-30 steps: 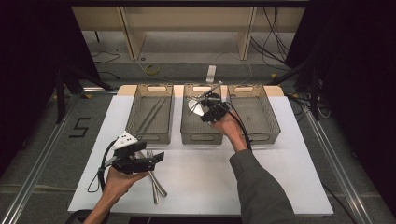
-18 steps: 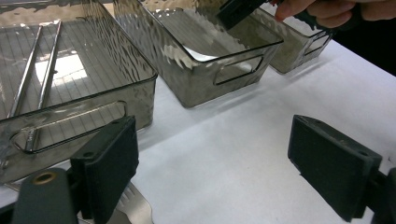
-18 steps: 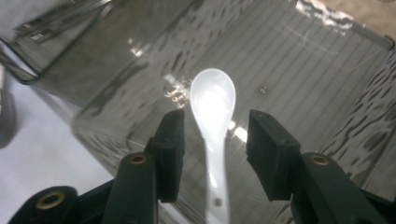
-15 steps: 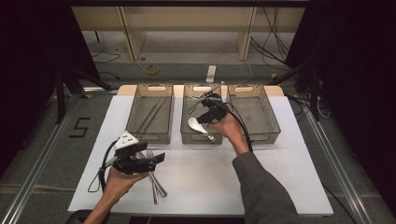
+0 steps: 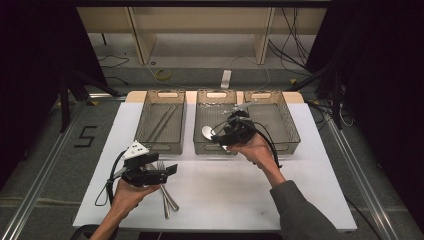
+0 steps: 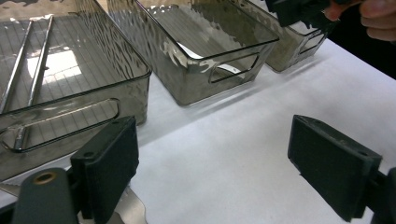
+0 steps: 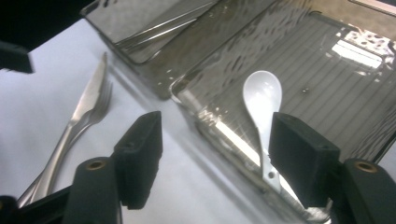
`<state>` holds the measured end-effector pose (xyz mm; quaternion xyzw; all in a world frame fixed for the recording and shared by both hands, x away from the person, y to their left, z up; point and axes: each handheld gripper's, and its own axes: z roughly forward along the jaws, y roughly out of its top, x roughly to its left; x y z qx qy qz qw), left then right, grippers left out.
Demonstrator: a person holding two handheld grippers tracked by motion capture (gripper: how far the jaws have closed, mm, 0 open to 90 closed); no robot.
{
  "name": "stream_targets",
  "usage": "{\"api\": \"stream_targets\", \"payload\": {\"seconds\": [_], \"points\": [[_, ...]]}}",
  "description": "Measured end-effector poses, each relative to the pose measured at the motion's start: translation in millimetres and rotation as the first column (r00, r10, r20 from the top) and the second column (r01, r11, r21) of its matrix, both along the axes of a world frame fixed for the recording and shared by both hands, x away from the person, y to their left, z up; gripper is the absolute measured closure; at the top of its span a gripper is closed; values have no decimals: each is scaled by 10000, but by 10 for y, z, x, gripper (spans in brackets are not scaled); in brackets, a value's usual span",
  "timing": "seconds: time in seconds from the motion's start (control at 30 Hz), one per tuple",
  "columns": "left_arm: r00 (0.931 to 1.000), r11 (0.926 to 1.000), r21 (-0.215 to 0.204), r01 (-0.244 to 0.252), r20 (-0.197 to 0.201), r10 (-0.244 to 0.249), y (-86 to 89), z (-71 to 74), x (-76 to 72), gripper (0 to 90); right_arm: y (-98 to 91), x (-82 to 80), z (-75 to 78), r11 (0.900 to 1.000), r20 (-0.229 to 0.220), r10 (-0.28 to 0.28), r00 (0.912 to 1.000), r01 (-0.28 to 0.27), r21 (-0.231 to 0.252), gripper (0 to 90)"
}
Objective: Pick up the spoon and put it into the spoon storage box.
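Observation:
A white spoon (image 5: pixel 207 132) lies in the middle bin (image 5: pixel 212 149), its bowl toward the left bin. My right gripper (image 5: pixel 220 136) hovers over that bin's near end. Its jaws have just been opening and stand wide; the spoon (image 7: pixel 262 95) rests on the bin floor below my right gripper (image 7: pixel 217 149), free of the pads. My left gripper (image 5: pixel 169 172) is open, low over the white table, with nothing between its fingers (image 6: pixel 109 158). A metal fork and knife (image 5: pixel 167 200) lie on the table right beside it.
The left bin (image 5: pixel 162 147) holds long thin metal sticks (image 6: pixel 39 60). The right bin (image 5: pixel 285 125) looks empty. All three grey bins stand in a row at the table's far side. The fork and knife (image 7: pixel 88 107) lie in front of the left bin.
The right gripper opened and let the spoon go; the spoon now lies in the middle bin. That gripper drew back toward the bin's near end. The left gripper stayed put.

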<state>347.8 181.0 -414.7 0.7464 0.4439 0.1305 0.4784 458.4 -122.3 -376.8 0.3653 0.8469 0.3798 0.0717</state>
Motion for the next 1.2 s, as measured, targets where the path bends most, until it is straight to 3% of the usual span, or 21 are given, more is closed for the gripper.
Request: {"api": "stream_targets", "payload": {"seconds": [0.37, 0.8, 1.03, 1.2], "points": [[9995, 10000, 12, 38, -306, -37, -10, -23, 14, 156, -246, -485, -156, 9957, 472, 356, 9983, -395, 839, 308], [9980, 9993, -24, 367, -522, -368, -25, -39, 15, 225, -619, -852, -389, 9914, 664, -171, 9976, 83, 1307, 308], [9948, 9966, 154, 811, -638, -799, -52, -60, 1, 351, -698, -1003, -452, 9914, 708, -187, 9973, 93, 1307, 304], [9916, 9939, 483, 991, -882, -946, -77, -88, -7, 525, -740, -1101, -486, 9921, 742, -175, 9971, 81, 1253, 301]]}}
